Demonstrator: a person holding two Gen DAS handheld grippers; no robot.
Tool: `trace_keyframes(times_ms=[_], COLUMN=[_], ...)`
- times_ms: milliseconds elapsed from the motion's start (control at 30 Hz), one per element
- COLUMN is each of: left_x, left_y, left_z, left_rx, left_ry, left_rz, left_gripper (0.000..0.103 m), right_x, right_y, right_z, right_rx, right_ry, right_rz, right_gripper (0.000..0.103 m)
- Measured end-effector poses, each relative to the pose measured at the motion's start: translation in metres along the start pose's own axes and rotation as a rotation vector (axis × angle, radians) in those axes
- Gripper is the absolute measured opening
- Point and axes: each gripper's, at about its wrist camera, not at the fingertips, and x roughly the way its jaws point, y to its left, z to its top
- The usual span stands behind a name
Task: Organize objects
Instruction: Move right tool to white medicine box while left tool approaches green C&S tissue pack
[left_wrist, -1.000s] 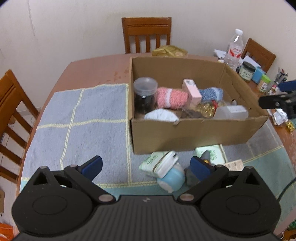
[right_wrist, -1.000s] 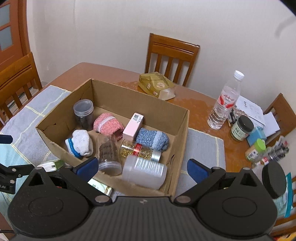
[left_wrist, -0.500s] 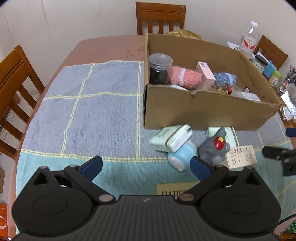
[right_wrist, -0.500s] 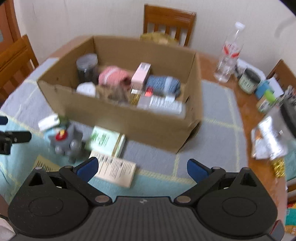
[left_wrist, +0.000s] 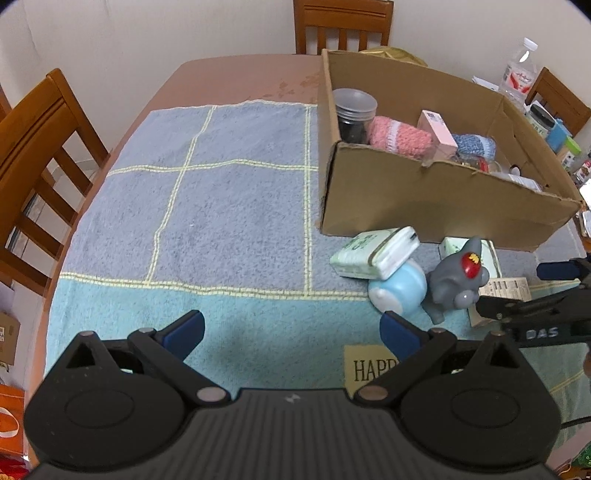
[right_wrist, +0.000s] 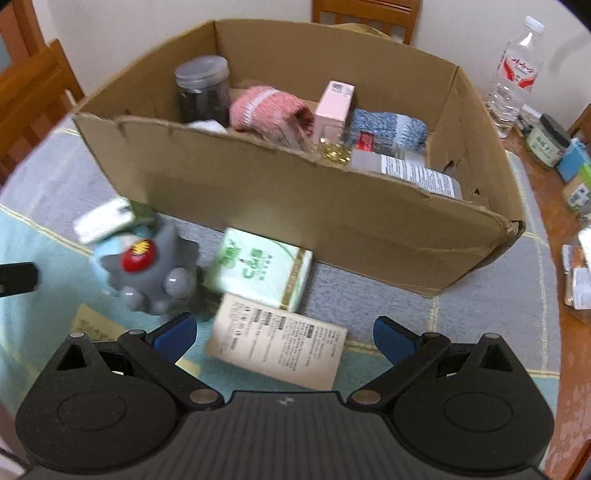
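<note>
- The left tongs (left_wrist: 291, 325) are spread wide and hold nothing, low over the teal edge of the towel (left_wrist: 221, 221) that covers the counter (left_wrist: 236, 77).
- The right tongs (right_wrist: 282, 332) are spread too and empty, with a printed paper card (right_wrist: 277, 341) lying flat between their tips.
- Just ahead of the right tongs lies a green-and-white packet (right_wrist: 258, 266); to their left front stands a grey toy (right_wrist: 155, 269), touching a pale blue toy (left_wrist: 397, 288).
- A second green packet (left_wrist: 373, 251) leans on the blue toy, ahead and right of the left tongs.
- Beyond these stands the cardboard box (right_wrist: 295, 192), holding a dark jar (right_wrist: 203, 92), pink knit roll (right_wrist: 269, 107), pink carton (right_wrist: 334, 107) and blue knit roll (right_wrist: 388, 127).
</note>
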Motion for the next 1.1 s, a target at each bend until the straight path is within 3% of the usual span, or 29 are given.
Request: trace_keyframes(times_ms=[233,567,800,1100], left_x=[0.004,0.018,0.051,0.071], left_y=[0.003,-0.006,-0.016,-0.012], left_z=[0.005,0.036,0.053,0.056], left_rx=[0.019,0.121,0.178,0.095], left_ry=[-0.007,-0.054,-0.029,0.012], left_rz=[-0.035,-0.153,-0.192,-0.269], left_gripper=[0.101,0.101,0.101,0.103], right_x=[0.006,0.018,0.018,0.016], right_y=[-0.014,-0.043,-0.043,-0.042], right_z=[-0.009,-0.025,-0.027,-0.032], right_rx=[0.021,0.103,0.103,0.124], right_ry=[0.014,0.053,0.046,0.037], right_rz=[-0.064,-0.016,-0.02,-0.031], right_gripper=[0.103,0.103,0.103,0.103])
